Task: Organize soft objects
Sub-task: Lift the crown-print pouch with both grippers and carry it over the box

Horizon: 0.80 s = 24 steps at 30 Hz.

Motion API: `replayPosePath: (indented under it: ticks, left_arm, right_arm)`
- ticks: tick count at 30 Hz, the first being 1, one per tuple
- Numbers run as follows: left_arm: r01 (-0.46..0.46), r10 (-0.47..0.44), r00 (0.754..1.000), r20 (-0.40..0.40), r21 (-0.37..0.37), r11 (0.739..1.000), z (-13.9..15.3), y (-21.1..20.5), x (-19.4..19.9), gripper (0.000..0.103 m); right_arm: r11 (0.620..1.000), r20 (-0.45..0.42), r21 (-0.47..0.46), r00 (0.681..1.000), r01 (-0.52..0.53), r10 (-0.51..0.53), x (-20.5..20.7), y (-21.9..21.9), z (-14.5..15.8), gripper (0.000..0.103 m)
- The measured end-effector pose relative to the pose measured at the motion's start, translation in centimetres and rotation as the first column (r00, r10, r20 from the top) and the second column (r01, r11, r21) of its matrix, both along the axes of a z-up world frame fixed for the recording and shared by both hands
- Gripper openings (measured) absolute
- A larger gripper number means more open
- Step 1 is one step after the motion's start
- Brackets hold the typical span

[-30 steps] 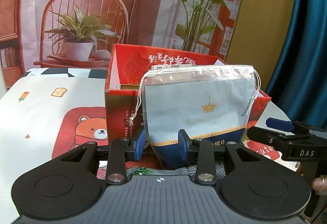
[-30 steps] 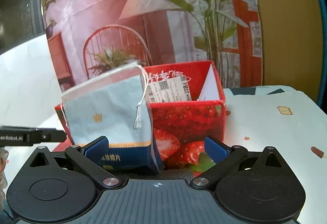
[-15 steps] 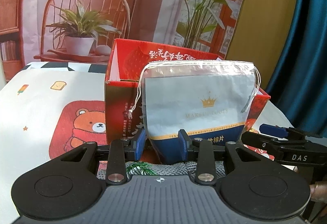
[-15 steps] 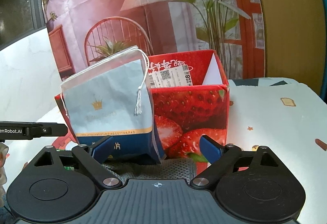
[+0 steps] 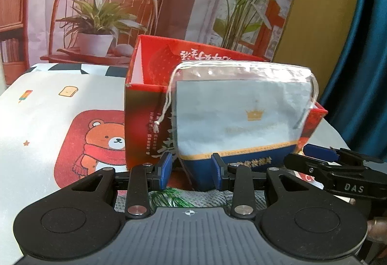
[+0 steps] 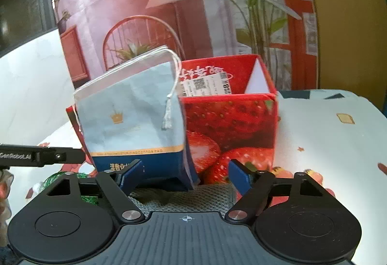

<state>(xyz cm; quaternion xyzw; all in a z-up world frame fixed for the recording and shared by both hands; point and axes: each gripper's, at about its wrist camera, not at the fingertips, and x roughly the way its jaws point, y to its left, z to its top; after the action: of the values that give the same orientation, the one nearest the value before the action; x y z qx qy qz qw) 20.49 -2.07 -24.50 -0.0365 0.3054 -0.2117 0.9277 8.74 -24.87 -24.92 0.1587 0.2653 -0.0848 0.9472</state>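
A soft drawstring pouch (image 5: 241,119), pale blue above a dark blue band, stands upright in front of the red strawberry box (image 5: 145,107). My left gripper (image 5: 191,170) is shut on its lower left corner. In the right wrist view the pouch (image 6: 130,119) leans against the box (image 6: 229,119). Its bottom edge lies between the jaws of my right gripper (image 6: 185,174), which are closing. The right-hand pad is still clear of the pouch. A grey knitted piece (image 6: 193,197) lies under the pouch. One finger of the left gripper (image 6: 60,156) reaches in from the left.
The box is open at the top with a labelled packet (image 6: 205,83) inside. The table wears a white cloth with a bear print (image 5: 96,139). A printed backdrop stands behind, and a blue curtain (image 5: 362,47) hangs at the right. A green patterned bit (image 6: 60,177) lies beside the knit.
The right gripper's jaws have narrowed around the bottom of the pouch. The pouch, the box and the left gripper have kept their places.
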Motion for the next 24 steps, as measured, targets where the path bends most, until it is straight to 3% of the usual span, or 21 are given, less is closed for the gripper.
replayPosePath:
  ticks: [3,6,8,9,24]
  left_arm:
    - [-0.005,0.004,1.0,-0.031,-0.019,1.0,-0.2,0.2,1.3,0.037]
    - [-0.013,0.009,0.999,-0.052,-0.069,0.998,-0.3,0.3,2.3,0.05]
    - [-0.011,0.002,0.997,-0.078,-0.116,0.993,-0.5,0.2,3.1,0.051]
    - [-0.008,-0.004,0.996,-0.089,-0.133,0.991,-0.6,0.0,3.3,0.051]
    - [0.035,-0.038,0.999,-0.023,-0.131,0.991,0.8,-1.3,2.4,0.046]
  right_arm:
    - [1.0,0.006,-0.011,1.0,-0.026,0.026,0.8,0.3,0.3,0.068]
    - [0.999,0.015,0.006,0.999,-0.05,0.05,1.9,0.2,0.6,0.059]
    - [0.998,-0.001,0.019,0.998,-0.058,0.058,2.6,0.1,0.6,0.041]
    - [0.998,-0.006,0.029,0.998,-0.062,0.062,2.8,0.1,0.5,0.039]
    - [0.996,-0.002,0.064,0.998,-0.055,0.055,2.5,-0.2,1.0,0.033]
